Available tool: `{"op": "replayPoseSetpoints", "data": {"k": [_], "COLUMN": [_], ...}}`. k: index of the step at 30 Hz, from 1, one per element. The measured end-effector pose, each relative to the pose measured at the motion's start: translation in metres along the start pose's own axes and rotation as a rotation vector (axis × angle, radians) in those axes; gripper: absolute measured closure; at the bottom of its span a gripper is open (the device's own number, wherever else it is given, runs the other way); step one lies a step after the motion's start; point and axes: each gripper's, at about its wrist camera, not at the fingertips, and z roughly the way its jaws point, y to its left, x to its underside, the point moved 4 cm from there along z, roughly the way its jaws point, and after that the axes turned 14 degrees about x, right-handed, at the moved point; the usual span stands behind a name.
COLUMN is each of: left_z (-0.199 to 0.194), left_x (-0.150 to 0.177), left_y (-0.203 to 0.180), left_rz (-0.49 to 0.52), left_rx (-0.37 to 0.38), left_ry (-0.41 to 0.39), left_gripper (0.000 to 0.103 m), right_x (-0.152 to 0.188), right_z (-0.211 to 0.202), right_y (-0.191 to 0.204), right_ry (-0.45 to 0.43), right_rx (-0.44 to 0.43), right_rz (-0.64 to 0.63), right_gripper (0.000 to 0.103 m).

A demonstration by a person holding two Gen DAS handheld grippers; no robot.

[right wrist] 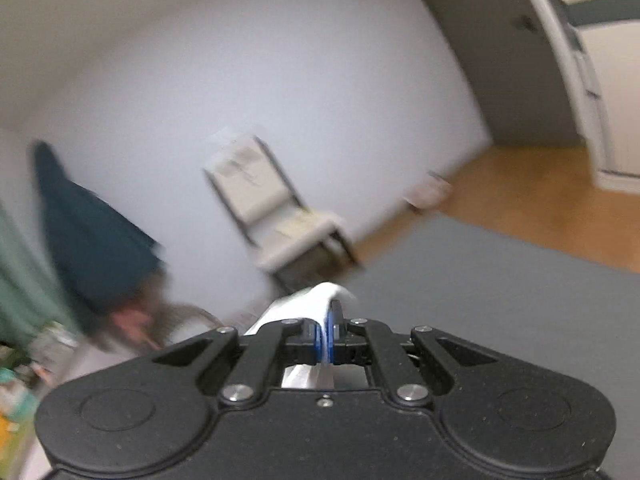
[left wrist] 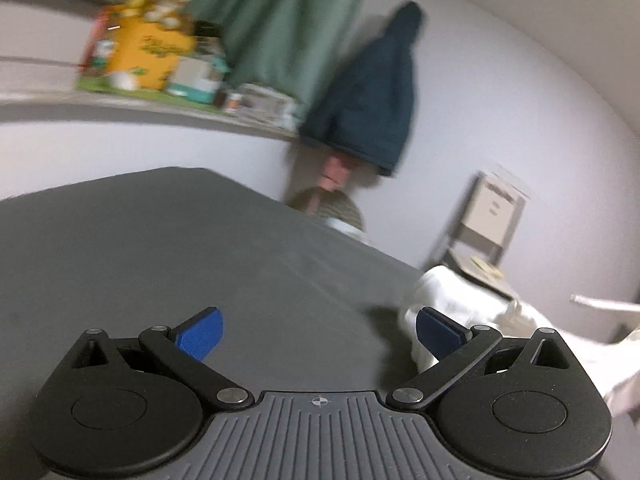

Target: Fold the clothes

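**White cloth pinched over the grey surface**

The right tongs (right wrist: 327,334) were clenched on a white cloth (right wrist: 320,296); it lay at the edge of the grey surface (left wrist: 180,248); the left tongs (left wrist: 320,334) gaped wide with nothing between them; boxes (left wrist: 140,56) on a shelf (left wrist: 120,102) were too blurry to see inside.

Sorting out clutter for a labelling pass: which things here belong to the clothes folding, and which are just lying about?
Job: white garment, pinched in the shut right claw; open left claw; grey table.

Lying about: blue jacket, folding chair, shelf clutter, green curtain.
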Motion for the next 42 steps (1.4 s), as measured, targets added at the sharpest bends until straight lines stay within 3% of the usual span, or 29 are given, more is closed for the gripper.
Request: {"op": "replayPoseSetpoints", "data": {"k": [5, 8, 11, 13, 15, 17, 22, 25, 27, 31, 34, 36, 41, 42], "left_z": [0.013, 0.02, 0.022, 0.025, 0.028, 0.028, 0.036, 0.038, 0.039, 0.043, 0.049, 0.051, 0.052, 0.052], "left_x": [0.013, 0.027, 0.048, 0.063, 0.079, 0.096, 0.103, 0.101, 0.102, 0.106, 0.116, 0.123, 0.13, 0.13], "left_y": [-0.043, -0.077, -0.114, -0.139, -0.161, -0.179, -0.2, -0.21, -0.214, -0.221, -0.223, -0.224, -0.226, -0.226], "left_rz": [0.166, 0.296, 0.476, 0.599, 0.721, 0.853, 1.016, 1.13, 1.211, 1.344, 1.464, 1.526, 1.603, 1.606], "left_rx": [0.118, 0.179, 0.219, 0.246, 0.271, 0.248, 0.181, 0.157, 0.183, 0.256, 0.292, 0.307, 0.341, 0.351], "left_ry": [0.093, 0.156, 0.217, 0.271, 0.328, 0.367, 0.405, 0.434, 0.488, 0.588, 0.639, 0.671, 0.707, 0.712], "left_gripper": [0.0, 0.0, 0.0, 0.0, 0.0, 0.0, 0.002, 0.01, 0.029, 0.034, 0.034, 0.051, 0.056, 0.062], "right_x": [0.04, 0.059, 0.07, 0.076, 0.084, 0.096, 0.133, 0.16, 0.173, 0.209, 0.229, 0.241, 0.25, 0.25], "right_z": [0.037, 0.044, 0.027, 0.01, -0.007, -0.03, -0.066, -0.077, -0.084, -0.077, -0.056, -0.043, -0.03, -0.028], "right_y": [-0.054, -0.066, -0.053, -0.047, -0.031, -0.016, 0.026, 0.056, 0.065, 0.071, 0.072, 0.073, 0.076, 0.076], "right_ry": [0.2, 0.318, 0.358, 0.363, 0.354, 0.34, 0.326, 0.245, 0.186, 0.07, 0.086, 0.078, 0.018, 0.023], "right_rx": [0.093, 0.106, 0.054, 0.008, -0.072, -0.171, -0.387, -0.407, -0.445, -0.465, -0.514, -0.535, -0.576, -0.593], "right_rz": [-0.01, -0.033, -0.177, -0.309, -0.45, -0.587, -0.827, -1.105, -1.273, -1.6, -1.682, -1.747, -1.891, -1.903], "right_gripper": [0.096, 0.085, 0.063, 0.056, 0.053, 0.053, 0.051, 0.05, 0.05, 0.052, 0.057, 0.062, 0.066, 0.066]}}
